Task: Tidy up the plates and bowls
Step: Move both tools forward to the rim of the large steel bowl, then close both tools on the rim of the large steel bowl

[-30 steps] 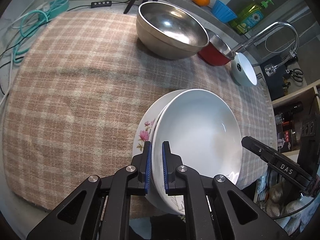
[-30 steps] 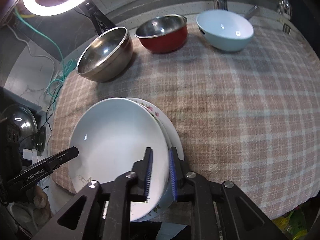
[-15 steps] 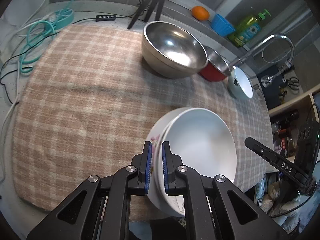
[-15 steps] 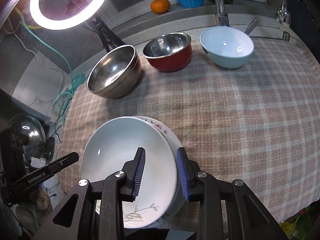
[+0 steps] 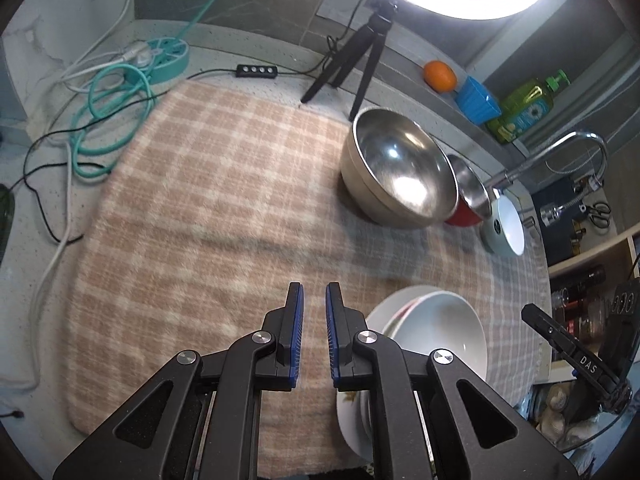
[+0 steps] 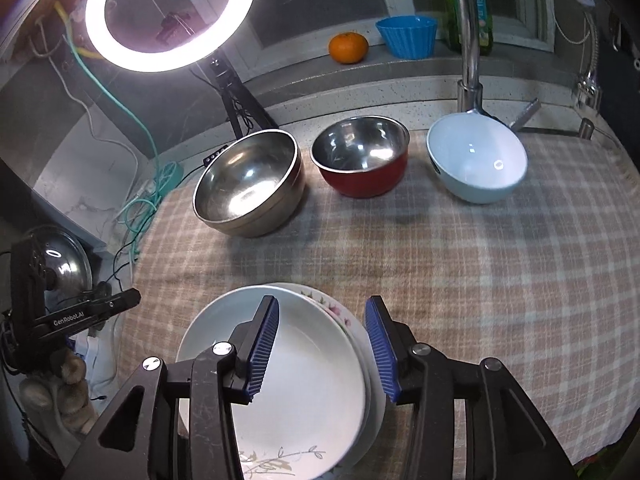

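A white deep plate [image 6: 296,364] lies stacked on a flowered plate [image 6: 340,314] at the near edge of the checked cloth; the stack also shows in the left wrist view [image 5: 436,336]. My right gripper [image 6: 322,350] is open, its fingers apart above the stack's right rim, holding nothing. My left gripper [image 5: 314,338] has a narrow gap between its fingers, is empty, and hovers left of the stack. At the back stand a large steel bowl [image 6: 248,184], a red bowl [image 6: 360,160] and a pale blue bowl [image 6: 476,164].
A ring light on a tripod [image 6: 168,12] stands behind the bowls. A tap [image 6: 468,28], an orange [image 6: 348,47], a blue cup [image 6: 406,36] and a soap bottle [image 5: 524,108] line the back ledge. Cables [image 5: 112,100] lie left of the cloth [image 6: 480,280].
Both grippers have let go of the plates and pulled back and up. The right gripper opened wide. The left gripper moved left off the stack and opened slightly.
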Tool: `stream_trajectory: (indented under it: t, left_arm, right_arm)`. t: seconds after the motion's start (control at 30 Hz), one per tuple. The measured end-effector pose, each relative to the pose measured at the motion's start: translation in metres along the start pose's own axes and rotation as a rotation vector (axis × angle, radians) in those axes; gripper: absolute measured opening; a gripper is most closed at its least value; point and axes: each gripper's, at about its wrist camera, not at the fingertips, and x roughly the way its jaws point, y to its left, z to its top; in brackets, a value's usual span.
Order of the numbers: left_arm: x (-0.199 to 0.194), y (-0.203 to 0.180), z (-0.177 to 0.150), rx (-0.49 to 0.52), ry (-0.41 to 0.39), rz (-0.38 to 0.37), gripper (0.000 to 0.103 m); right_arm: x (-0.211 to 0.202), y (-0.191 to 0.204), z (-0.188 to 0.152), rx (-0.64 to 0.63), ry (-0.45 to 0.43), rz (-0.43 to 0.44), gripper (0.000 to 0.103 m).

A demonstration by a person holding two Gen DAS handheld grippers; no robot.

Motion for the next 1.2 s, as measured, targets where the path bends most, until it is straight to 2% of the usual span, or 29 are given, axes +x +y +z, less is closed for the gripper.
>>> stream_trajectory:
  t: [0.13,0.37,0.63,0.7,1.2]
  left_arm:
    - [0.003,0.007,0.015,-0.011,-0.004,-0.009,0.011]
    - [0.013,0.007,0.046,-0.003,0.004,-0.055,0.011]
    - [0.043,-0.006,0.080,0.019,0.038,-0.099,0.012]
    - [0.051,-0.009,0.085,0.021,0.046,-0.099,0.016]
    - [0.081,-0.020,0.109,0.037,0.084,-0.102,0.017]
  right_arm:
    - [0.004,0.006,0.012,0.013,0.009,-0.001,0.041]
    - [0.021,0.013,0.037,0.091,0.027,0.070,0.041]
    - [0.064,0.011,0.064,0.202,0.072,0.119,0.041]
    - [0.073,0.011,0.070,0.220,0.082,0.123,0.041]
    - [0.114,0.017,0.099,0.191,0.102,0.049,0.038]
